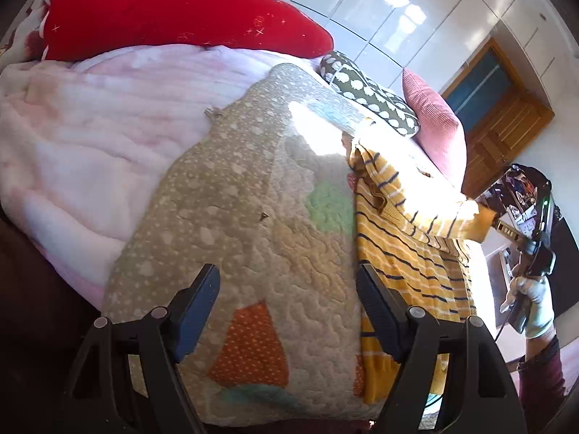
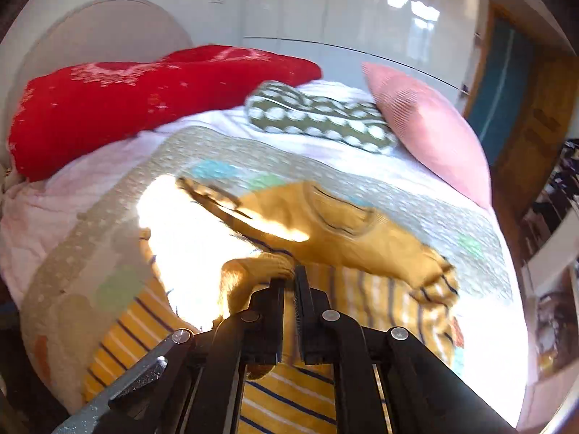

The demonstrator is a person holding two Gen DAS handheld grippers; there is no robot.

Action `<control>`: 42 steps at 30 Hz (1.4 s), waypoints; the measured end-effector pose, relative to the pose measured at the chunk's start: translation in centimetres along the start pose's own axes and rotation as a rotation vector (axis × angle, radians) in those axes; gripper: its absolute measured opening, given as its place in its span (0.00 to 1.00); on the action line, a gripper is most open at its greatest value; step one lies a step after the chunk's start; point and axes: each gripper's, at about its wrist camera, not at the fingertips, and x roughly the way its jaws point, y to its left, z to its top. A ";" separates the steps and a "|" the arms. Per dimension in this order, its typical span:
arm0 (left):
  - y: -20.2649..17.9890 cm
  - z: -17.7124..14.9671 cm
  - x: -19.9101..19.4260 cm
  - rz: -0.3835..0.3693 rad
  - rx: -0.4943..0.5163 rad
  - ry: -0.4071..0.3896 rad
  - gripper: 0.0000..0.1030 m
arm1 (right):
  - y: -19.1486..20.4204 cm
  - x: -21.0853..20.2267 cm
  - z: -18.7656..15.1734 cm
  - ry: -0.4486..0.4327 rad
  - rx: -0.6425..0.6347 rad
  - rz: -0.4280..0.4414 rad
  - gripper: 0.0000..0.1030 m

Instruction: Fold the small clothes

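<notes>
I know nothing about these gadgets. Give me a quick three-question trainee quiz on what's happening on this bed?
1. True or false: the right claw is shut on the yellow striped garment.
2. Which colour is the big blanket piled at the bed's head: A) blue, B) red, C) black?
3. Fill in: the left claw hangs open over the patterned ______.

Key
1. True: its pads pinch a mustard cuff.
2. B, the red blanket.
3. quilt.

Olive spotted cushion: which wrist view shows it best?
Right wrist view: the olive spotted cushion lies near centre, whole length visible, though motion-blurred. Left wrist view shows the cushion sharper but smaller, its near edge hidden behind the quilt.
</notes>
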 end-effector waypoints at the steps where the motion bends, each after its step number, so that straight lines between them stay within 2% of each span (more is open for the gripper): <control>1: -0.9 -0.1 0.0 0.003 0.018 0.003 0.74 | -2.5 0.2 -1.4 0.028 0.063 -0.018 0.07; 2: -1.7 -0.2 0.0 0.009 0.037 0.006 0.74 | -4.5 0.1 -2.7 0.036 0.129 0.009 0.07; 4: -3.1 -0.3 0.2 0.027 0.068 0.013 0.74 | -8.2 -0.8 -4.9 0.016 0.243 0.066 0.15; 5: -3.9 -0.4 0.3 0.035 0.081 0.018 0.74 | -9.3 -1.2 -5.7 0.000 0.278 0.089 0.31; 7: -5.4 -0.7 0.7 0.045 0.102 0.029 0.74 | -10.9 -1.6 -7.0 -0.027 0.328 0.156 0.53; 9: -7.0 -1.2 1.3 0.047 0.125 0.044 0.74 | -11.4 -1.4 -7.6 -0.033 0.372 0.227 0.55; 13: -10.1 -2.5 2.0 0.052 0.178 0.076 0.74 | -10.0 1.5 -7.1 -0.010 0.421 0.365 0.56; 17: -12.6 -3.3 2.2 0.064 0.227 0.087 0.74 | -7.8 6.7 -5.5 0.080 0.390 0.356 0.56; 19: -13.3 -3.2 2.2 0.077 0.241 0.087 0.74 | -6.9 9.0 -4.9 0.116 0.402 0.368 0.56; 20: -13.5 -2.9 2.2 0.084 0.247 0.083 0.74 | -6.7 9.3 -4.5 0.102 0.411 0.392 0.37; 21: -13.8 -2.6 2.2 0.094 0.253 0.077 0.74 | -6.5 9.4 -3.9 0.089 0.413 0.413 0.05; 24: -14.0 -0.8 2.9 0.119 0.249 0.066 0.74 | -5.8 6.8 -1.3 0.006 0.357 0.444 0.05; 27: -14.2 1.4 4.0 0.117 0.227 0.048 0.74 | -7.5 1.5 1.0 -0.152 0.325 0.432 0.05; 29: -14.5 2.9 5.0 0.097 0.214 0.039 0.74 | -10.0 -1.3 1.5 -0.233 0.337 0.362 0.05; 30: -14.7 3.6 5.7 0.086 0.209 0.038 0.74 | -11.2 -2.1 1.5 -0.257 0.328 0.287 0.05; 32: -15.1 4.9 7.4 0.064 0.197 0.046 0.74 | -13.1 -1.7 1.0 -0.238 0.317 0.156 0.05; 33: -15.4 5.4 8.5 0.051 0.189 0.055 0.74 | -14.2 -0.6 0.5 -0.205 0.338 0.138 0.05; 37: -17.0 7.0 13.5 0.003 0.174 0.132 0.75 | -17.3 4.7 -3.3 -0.068 0.458 0.168 0.06; 42: -18.7 7.8 20.3 -0.011 0.167 0.256 0.75 | -18.2 7.7 -7.4 -0.019 0.545 0.216 0.06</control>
